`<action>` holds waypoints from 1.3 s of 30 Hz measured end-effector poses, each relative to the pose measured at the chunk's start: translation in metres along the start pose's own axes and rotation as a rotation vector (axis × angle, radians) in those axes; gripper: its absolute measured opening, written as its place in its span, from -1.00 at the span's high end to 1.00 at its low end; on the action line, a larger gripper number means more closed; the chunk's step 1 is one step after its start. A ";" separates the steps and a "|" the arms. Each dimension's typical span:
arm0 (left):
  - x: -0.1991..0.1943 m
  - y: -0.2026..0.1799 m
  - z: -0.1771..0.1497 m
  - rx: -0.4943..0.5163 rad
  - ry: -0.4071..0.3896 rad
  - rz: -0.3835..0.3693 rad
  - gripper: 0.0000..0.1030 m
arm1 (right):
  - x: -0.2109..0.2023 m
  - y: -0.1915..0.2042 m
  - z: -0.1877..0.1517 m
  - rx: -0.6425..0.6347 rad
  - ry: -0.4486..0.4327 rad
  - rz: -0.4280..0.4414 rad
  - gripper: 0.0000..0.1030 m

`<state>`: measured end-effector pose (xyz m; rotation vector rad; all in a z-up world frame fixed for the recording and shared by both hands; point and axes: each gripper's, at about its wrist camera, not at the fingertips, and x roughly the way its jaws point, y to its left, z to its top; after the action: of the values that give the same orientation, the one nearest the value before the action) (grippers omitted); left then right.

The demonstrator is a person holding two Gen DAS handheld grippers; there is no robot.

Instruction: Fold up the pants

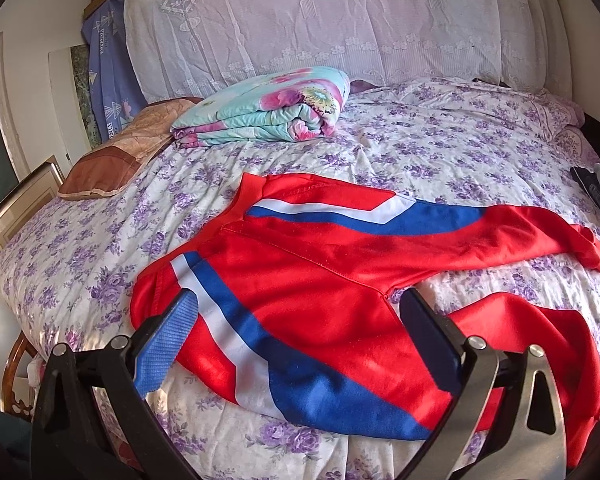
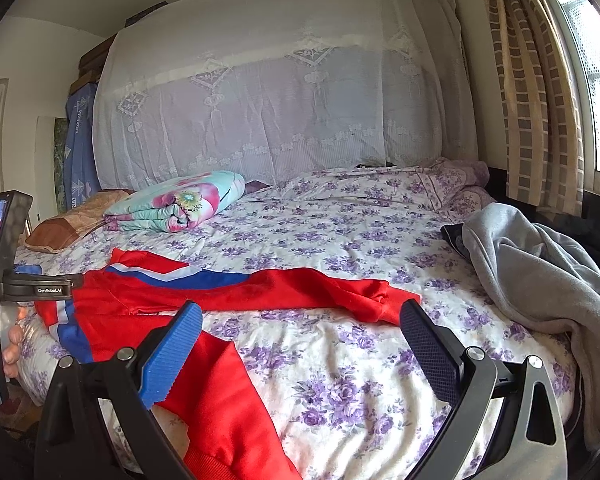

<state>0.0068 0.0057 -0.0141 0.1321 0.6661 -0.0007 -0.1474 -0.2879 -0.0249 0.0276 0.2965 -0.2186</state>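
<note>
Red track pants with blue and white side stripes (image 1: pixel 320 280) lie spread flat on the bed's purple-flowered white sheet (image 1: pixel 440 148), waistband toward the left edge, legs apart and running right. Left gripper (image 1: pixel 300 320) hovers over the hip area, jaws wide, holding nothing. Right gripper (image 2: pixel 300 344) wide too, empty, above the sheet between the two legs. Beyond: folded turquoise floral quilt (image 1: pixel 268 112), brown pillow (image 1: pixel 120 160). Grey fleece garment (image 2: pixel 540 280) heaped at the right edge.
</note>
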 end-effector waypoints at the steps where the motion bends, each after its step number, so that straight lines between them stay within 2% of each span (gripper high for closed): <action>1: 0.000 0.000 0.000 0.000 -0.001 0.001 -0.91 | 0.000 0.000 0.000 -0.001 -0.001 0.001 -0.93; 39: 0.006 0.004 -0.004 0.004 0.013 0.005 -0.91 | 0.003 0.007 -0.006 -0.026 0.025 0.018 -0.93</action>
<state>0.0089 0.0100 -0.0204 0.1379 0.6787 0.0036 -0.1450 -0.2811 -0.0314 0.0076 0.3235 -0.1966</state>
